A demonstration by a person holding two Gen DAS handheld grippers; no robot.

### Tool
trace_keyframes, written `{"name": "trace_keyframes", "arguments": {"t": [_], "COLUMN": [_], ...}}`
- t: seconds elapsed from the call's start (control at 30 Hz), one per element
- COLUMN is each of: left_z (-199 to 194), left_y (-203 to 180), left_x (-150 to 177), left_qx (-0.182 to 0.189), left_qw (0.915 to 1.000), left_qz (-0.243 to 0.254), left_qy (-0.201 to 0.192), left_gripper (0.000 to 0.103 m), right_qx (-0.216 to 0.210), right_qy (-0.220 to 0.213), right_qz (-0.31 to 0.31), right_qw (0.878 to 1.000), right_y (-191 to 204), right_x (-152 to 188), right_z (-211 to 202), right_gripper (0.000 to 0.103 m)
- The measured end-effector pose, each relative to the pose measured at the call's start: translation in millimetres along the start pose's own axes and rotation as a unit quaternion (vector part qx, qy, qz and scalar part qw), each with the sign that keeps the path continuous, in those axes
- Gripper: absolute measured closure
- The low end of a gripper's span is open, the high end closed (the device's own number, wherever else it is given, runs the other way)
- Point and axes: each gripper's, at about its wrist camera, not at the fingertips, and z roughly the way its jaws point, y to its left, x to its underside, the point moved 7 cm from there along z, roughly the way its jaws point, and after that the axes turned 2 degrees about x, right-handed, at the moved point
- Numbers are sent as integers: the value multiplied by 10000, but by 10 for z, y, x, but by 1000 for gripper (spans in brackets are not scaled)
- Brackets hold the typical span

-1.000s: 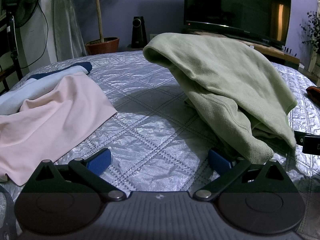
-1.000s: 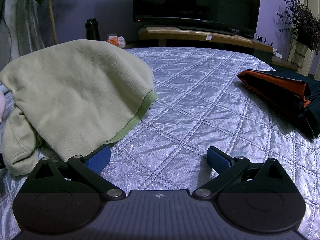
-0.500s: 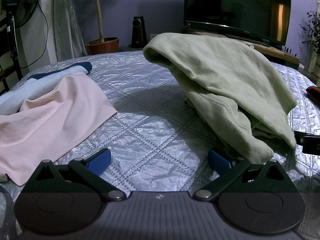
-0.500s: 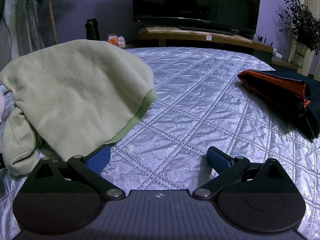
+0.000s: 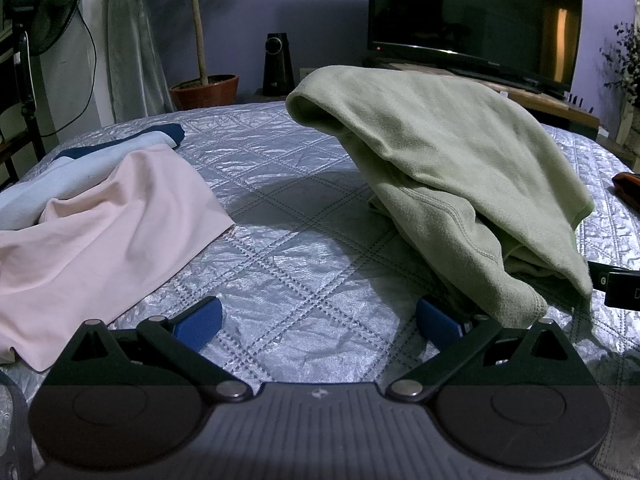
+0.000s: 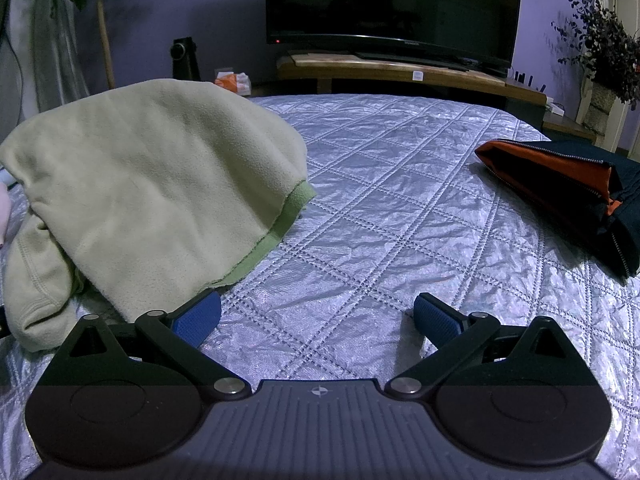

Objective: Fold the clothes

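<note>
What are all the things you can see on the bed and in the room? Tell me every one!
green fleece top: one, pale green, heaped mid-bed
pink garment: one, pale pink, spread on the bed's left
light blue garment: one, behind the pink one
navy garment: one, dark blue, behind the light blue one
orange and dark jacket: one, bed's right side
bedspread: one, silver, quilted
television: one, black, on a wooden stand
speaker: one, black, by the wall
potted tree: one, terracotta pot
fan: one, black, far left
dried flowers: one bunch, far right
left gripper: open, empty
right gripper: open, empty
</note>
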Motion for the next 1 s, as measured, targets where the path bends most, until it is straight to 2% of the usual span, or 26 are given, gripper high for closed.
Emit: {"name": "trace_keyframes", "arguments": {"t": [0.9,1.0], "left_z": [-11,-22], "left_y": [3,9], "left_x": [3,-14], "left_qx": [6,35], "left_qw": [10000,9999], "left_qz": [-4,-3], "left_qy": [-3,155], "left_gripper": [0,0], "right_qx": [-18,-72], "right_qy": [2,4], "right_qz": [-22,-66], "right_qw": [10000,10000], "right_y": [15,46], "right_x": [-9,-52], "right_z": [28,71], "right_gripper": [0,0]}}
